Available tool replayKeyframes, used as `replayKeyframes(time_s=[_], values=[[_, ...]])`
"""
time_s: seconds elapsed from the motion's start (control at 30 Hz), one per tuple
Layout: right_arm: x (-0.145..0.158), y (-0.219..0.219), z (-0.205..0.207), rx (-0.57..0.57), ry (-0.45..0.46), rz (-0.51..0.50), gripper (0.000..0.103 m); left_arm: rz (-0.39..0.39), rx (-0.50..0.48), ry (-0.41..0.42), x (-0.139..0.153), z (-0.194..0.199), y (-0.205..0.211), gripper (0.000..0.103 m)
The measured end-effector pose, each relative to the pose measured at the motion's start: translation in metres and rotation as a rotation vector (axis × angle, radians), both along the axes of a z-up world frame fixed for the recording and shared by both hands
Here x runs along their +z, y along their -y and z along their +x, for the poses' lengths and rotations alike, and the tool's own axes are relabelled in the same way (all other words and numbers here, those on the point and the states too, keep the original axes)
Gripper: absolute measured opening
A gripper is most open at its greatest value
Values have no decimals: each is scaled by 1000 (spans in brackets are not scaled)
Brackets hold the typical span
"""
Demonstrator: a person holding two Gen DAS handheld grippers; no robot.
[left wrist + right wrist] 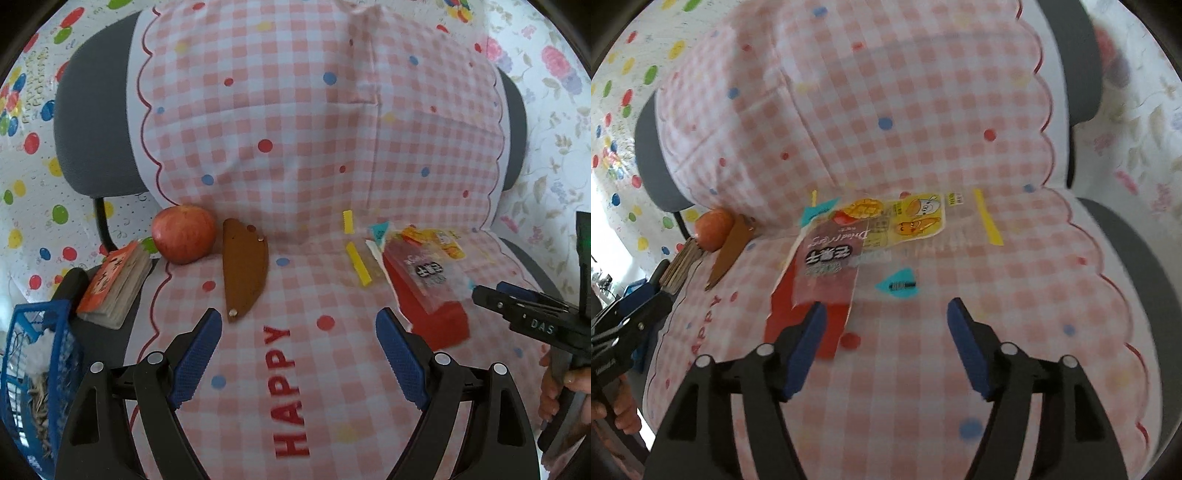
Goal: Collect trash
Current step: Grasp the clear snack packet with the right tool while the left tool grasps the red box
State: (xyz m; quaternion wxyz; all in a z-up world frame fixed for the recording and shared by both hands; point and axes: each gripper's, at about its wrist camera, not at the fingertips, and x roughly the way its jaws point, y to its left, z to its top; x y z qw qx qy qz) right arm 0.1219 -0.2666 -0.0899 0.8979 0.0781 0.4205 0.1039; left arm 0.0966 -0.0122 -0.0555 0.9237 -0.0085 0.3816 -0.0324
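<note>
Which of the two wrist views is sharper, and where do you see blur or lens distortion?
Left wrist view: sharper, with the apple and the HAPPY lettering crisp; the fisheye lens bows the checked cloth outward. Right wrist view: motion blur softens the snack wrapper and cloth checks; dark lens corners frame both views.

Bright, even daylight w/ soft shadows; right wrist view motion-blurred, left sharper; heavy fisheye warp, dark corners.
</note>
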Motion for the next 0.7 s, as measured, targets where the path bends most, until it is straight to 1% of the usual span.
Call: replayKeyframes(time_s=[0.13,0.27,0.4,0.47,0.53,0.57,0.6,0.63,0.7], values=[[-12,-2,24,8,-28,12,72,7,9,-21,-11,15,0,85],[-23,-3,44,16,-75,67,73,-11,16,-46,-18,21,-4,85],[-22,-11,51,26,-81,90,73,-22,18,-60,-21,21,-5,85],[-21,-18,53,44,-86,107,66,-27,18,-61,-20,21,-5,85],[-21,-23,55,52,-90,121,48,-33,19,-59,-17,19,-5,85],[-20,-23,57,47,-94,136,44,-34,19,-57,-16,18,-5,85],[-19,-24,57,46,-92,147,30,-34,19,-56,-15,16,-5,85],[-17,-24,58,45,-87,158,14,-33,19,-55,-14,15,-5,85],[-10,-21,56,43,-67,185,10,-31,18,-48,-11,11,-5,85]])
